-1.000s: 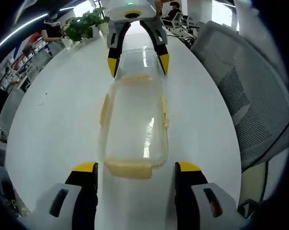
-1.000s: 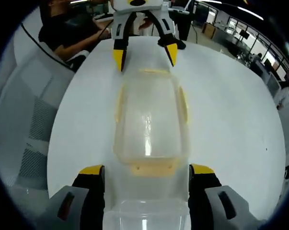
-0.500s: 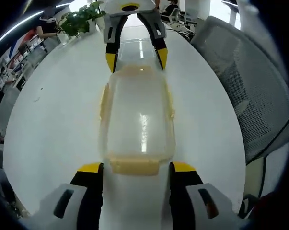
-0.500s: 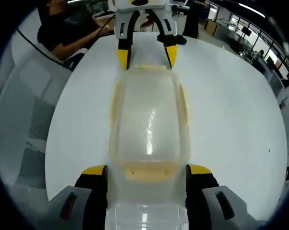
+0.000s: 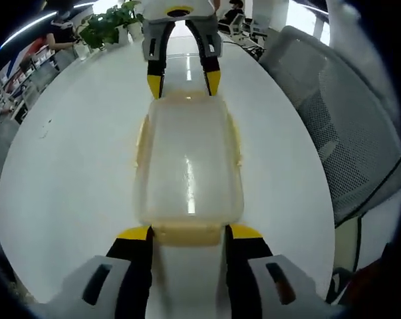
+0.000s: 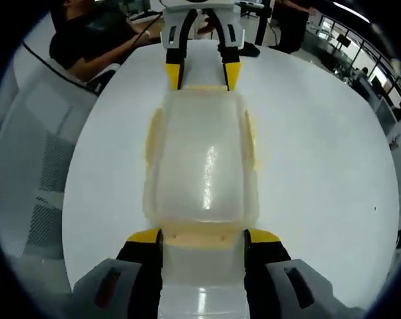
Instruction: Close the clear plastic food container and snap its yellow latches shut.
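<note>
Left gripper view: both grippers apparently pinch container end latches.

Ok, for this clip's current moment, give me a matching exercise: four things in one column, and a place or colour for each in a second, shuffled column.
Things:
1. container
2. mesh chair
3. plant
4. side latches

Descriptions:
A. green, at the table's far edge
B. yellow, along the container's long sides
C. clear, on the white table, between the left tool and right tool
D. grey, beside the table

Pairs: 1-C, 2-D, 3-A, 4-B
</note>
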